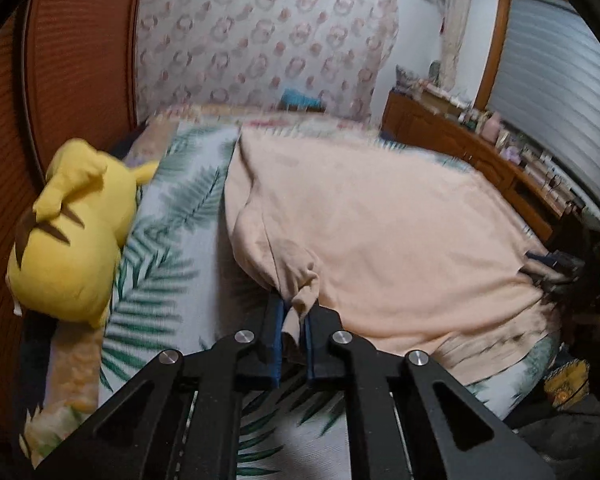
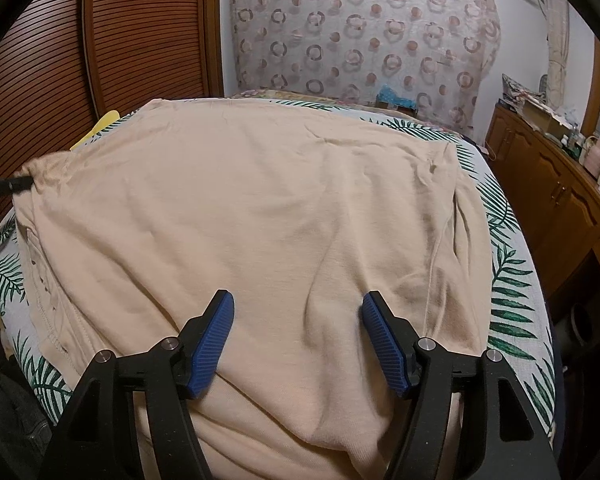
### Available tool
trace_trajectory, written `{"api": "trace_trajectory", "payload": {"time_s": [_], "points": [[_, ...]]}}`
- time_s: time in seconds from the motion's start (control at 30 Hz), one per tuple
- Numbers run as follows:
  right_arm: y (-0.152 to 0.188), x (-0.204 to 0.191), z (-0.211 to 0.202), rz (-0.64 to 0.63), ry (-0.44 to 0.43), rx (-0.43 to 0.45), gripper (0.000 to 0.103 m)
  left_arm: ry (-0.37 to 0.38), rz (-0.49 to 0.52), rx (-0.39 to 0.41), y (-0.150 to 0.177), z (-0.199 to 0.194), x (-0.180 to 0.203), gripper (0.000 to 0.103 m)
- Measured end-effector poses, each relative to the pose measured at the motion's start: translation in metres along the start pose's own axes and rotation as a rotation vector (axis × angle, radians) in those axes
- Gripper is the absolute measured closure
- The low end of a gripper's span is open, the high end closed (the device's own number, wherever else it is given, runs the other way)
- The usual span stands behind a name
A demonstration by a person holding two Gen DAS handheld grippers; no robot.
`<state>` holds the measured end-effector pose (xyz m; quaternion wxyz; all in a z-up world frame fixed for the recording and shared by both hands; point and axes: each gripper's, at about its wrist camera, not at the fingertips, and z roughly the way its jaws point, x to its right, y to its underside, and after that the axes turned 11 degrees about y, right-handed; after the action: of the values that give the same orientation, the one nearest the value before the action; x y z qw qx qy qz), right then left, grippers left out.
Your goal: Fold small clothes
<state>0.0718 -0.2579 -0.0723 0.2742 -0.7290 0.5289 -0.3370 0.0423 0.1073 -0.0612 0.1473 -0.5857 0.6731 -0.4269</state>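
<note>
The left gripper (image 1: 294, 320) is clamped on a bunched corner of the shirt (image 1: 380, 232), so the cloth lies ahead of it and off to its right, spread over the bed (image 1: 168, 240). The right gripper (image 2: 298, 338) stands wide over the near hem, nothing between its jaws, the cloth directly below and stretching away in front. The shirt's long axis appears to run away from both grippers. The left one has the hold; the right one likely needs to close on the hem beneath it. The shirt is pale peach, soft, mostly flat, with shallow wrinkles.
</note>
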Motion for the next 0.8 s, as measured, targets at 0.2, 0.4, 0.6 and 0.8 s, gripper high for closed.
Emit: {"api": "trace_trajectory", "payload": {"time_s": [0.2,0.4,0.6,0.8], "points": [[0.000,0.002,0.000,0.000,-0.001,0.001,0.033,0.053,0.046,0.063,-0.020,-0.009,0.027,0.094],[0.000,0.003,0.000,0.000,-0.003,0.001,0.033,0.088,0.092,0.078,-0.029,-0.004,0.047,0.094],[0.001,0.003,0.000,0.002,-0.003,0.001,0.033,0.125,0.130,0.098,-0.046,0.005,0.070,0.094],[-0.001,0.006,-0.004,0.021,-0.012,-0.023,0.033,0.185,0.199,0.112,-0.068,0.020,0.106,0.095]]}}
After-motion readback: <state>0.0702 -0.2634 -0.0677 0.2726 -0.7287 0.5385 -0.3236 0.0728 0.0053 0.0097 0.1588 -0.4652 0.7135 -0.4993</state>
